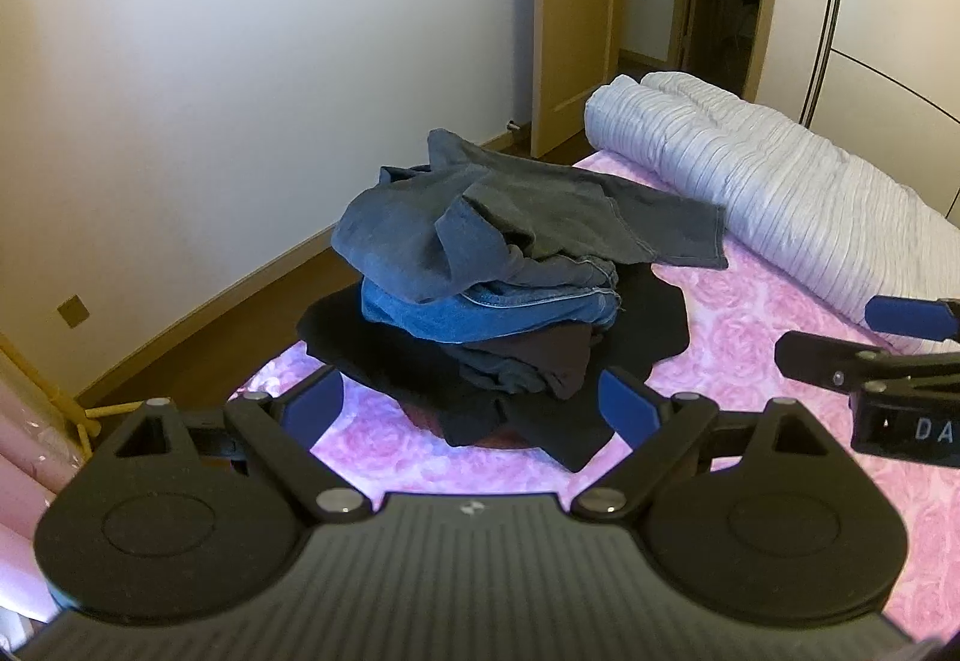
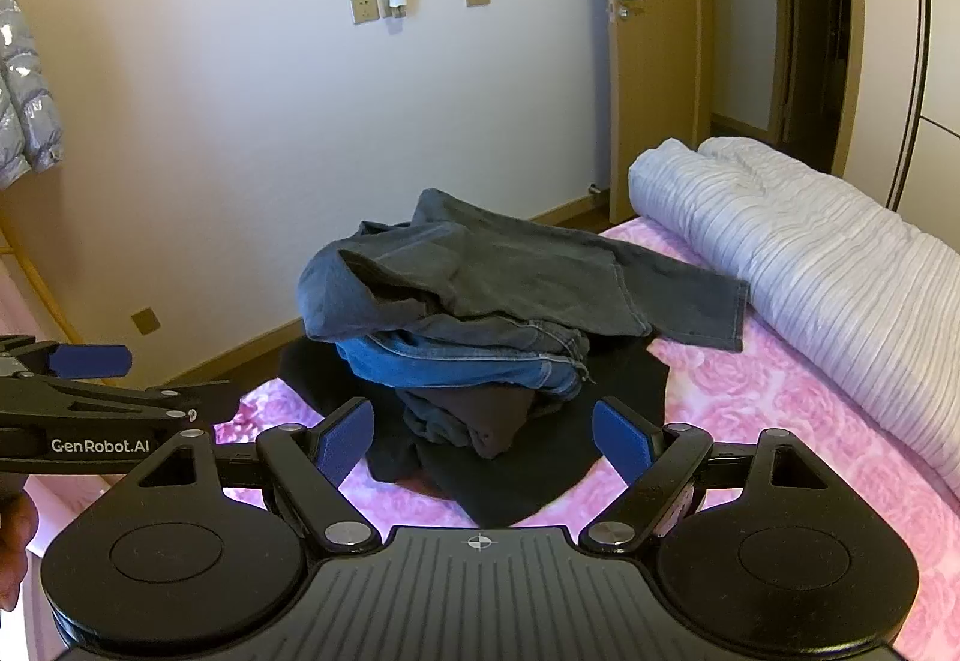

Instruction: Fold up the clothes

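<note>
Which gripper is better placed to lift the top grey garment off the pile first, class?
Probably the right gripper: the grey garment's loose leg trails towards its side. Both sets of jaws stand open and empty, and the left gripper faces the bunched end.

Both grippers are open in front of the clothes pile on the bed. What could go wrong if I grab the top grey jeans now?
1. The grey jeans lie tangled over the blue jeans; a deep pinch could lift both and topple the pile.
2. The pile sits near the edge of the bed, so a sideways pull may drag clothes onto the floor.
3. The left gripper and right gripper are close together and could collide during the reach.
</note>
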`<state>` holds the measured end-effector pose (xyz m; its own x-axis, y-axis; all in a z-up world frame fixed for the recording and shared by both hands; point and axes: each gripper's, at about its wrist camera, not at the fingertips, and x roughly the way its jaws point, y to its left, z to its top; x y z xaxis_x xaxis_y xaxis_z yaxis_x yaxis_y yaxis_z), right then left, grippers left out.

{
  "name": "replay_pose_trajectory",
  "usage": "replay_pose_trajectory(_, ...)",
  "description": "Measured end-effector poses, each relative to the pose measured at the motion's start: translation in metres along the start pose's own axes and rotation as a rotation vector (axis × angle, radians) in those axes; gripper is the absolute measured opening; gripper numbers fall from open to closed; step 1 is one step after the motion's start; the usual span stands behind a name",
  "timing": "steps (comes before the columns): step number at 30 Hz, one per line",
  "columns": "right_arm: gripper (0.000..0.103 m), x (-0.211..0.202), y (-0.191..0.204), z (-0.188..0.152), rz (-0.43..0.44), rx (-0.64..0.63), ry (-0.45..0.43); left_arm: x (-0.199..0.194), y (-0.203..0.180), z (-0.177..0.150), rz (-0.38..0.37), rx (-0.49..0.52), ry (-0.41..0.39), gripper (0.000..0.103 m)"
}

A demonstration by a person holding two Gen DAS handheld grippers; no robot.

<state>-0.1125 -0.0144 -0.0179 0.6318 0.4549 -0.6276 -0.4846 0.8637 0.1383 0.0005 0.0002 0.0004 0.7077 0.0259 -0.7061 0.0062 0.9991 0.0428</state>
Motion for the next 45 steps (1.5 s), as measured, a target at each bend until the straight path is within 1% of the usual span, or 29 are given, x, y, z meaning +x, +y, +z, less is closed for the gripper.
replay_pose_trajectory(2,0.084,0.001,0.000,0.000,0.003,0.003,0.003,0.001,0.000,0.002,-0.017,-0.003,0.000,0.090)
replay_pose_trajectory(3,0.084,0.001,0.000,0.000,0.004,0.003,0.003,-0.002,0.004,-0.003,-0.023,-0.017,-0.020,0.090)
replay_pose_trajectory(5,0.084,0.001,0.000,0.000,0.005,0.002,0.003,-0.002,-0.002,-0.005,-0.022,-0.011,0.000,0.090)
replay_pose_trajectory(7,0.084,0.005,0.002,0.002,0.006,0.001,0.005,0.003,0.005,-0.006,-0.035,-0.027,0.007,0.090)
replay_pose_trajectory(9,0.084,0.004,0.001,0.001,0.008,0.001,0.001,-0.002,0.002,-0.009,-0.026,-0.011,-0.002,0.090)
replay_pose_trajectory(15,0.084,0.004,0.004,0.001,0.000,-0.002,0.003,0.000,0.002,-0.010,-0.013,0.000,0.009,0.090)
replay_pose_trajectory(32,0.084,0.006,0.003,0.001,0.011,-0.003,0.004,-0.003,0.002,-0.011,-0.002,0.011,0.021,0.090)
replay_pose_trajectory(38,0.084,0.006,0.003,0.000,0.013,-0.005,0.003,-0.002,0.003,-0.012,-0.003,0.024,0.020,0.090)
replay_pose_trajectory(42,0.084,0.005,0.002,-0.001,0.017,-0.004,0.003,-0.004,0.002,-0.014,-0.023,0.020,0.012,0.090)
replay_pose_trajectory(45,0.084,0.005,0.000,-0.002,0.022,-0.003,0.004,-0.004,0.001,-0.016,-0.030,0.017,0.025,0.090)
